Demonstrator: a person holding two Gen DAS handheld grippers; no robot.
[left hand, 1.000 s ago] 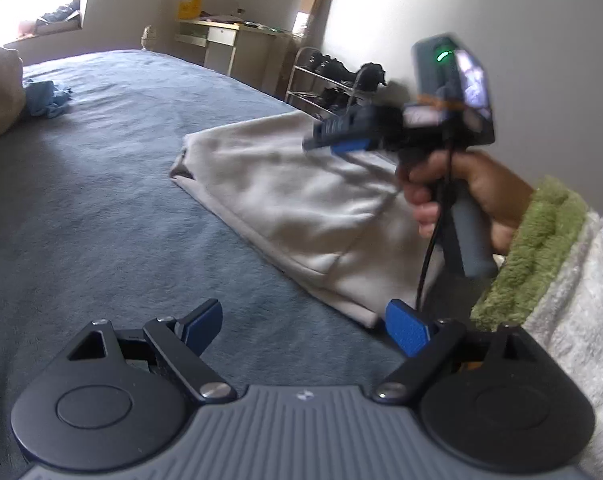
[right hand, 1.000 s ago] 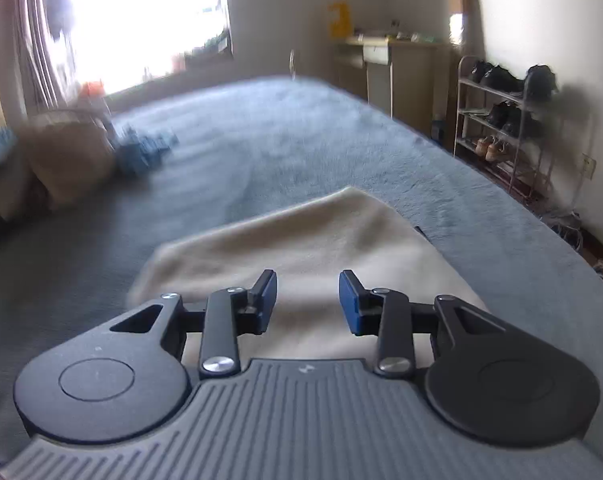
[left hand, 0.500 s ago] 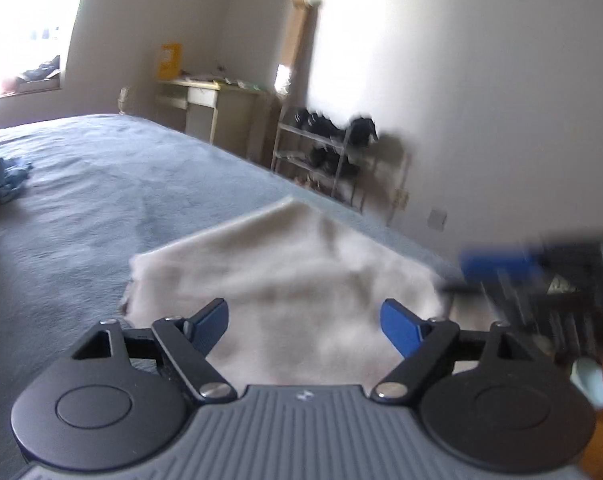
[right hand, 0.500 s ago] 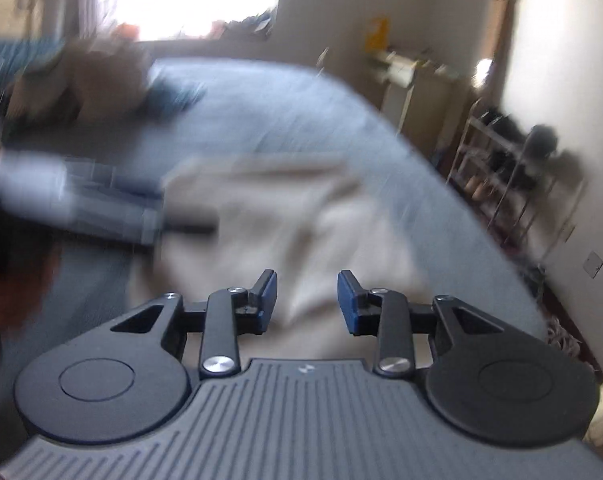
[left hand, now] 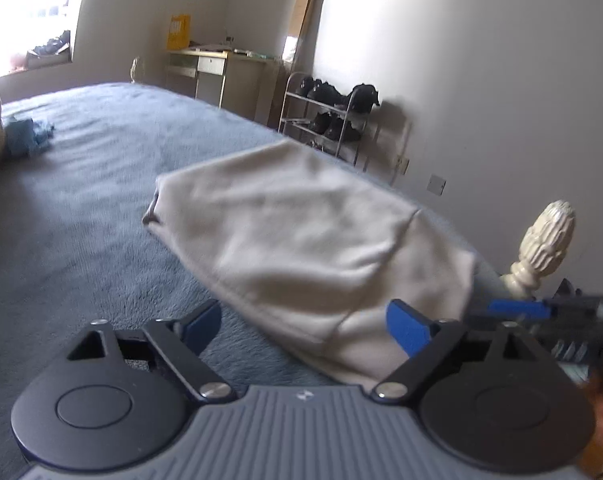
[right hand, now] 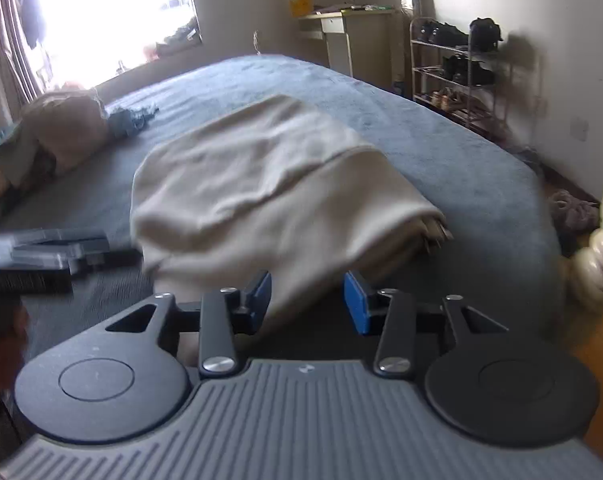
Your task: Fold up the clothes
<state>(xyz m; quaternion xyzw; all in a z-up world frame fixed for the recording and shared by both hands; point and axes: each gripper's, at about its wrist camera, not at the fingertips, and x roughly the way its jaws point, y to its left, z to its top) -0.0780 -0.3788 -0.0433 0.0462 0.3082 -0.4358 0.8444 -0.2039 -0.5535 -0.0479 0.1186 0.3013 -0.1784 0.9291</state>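
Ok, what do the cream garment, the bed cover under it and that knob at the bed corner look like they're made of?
Cream garment: soft, thick matte knit, maybe fleece or jersey; it drapes in rounded folds with a stitched hem. Bed cover: blue-grey plush with a short fuzzy nap. Bedpost finial: hard, carved, cream-painted with slight sheen; probably wood, though I can't tell.

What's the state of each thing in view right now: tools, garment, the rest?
left tool: open, holding nothing, at the garment's near edge.
right tool: open, empty, over the garment's near end.
beige garment: folded over itself, lying on the bed, ungripped.
bed: covered by a blue blanket.
blue cloth: crumpled, far side.
tan pile: heaped, unfolded.
shoe rack: holding shoes.
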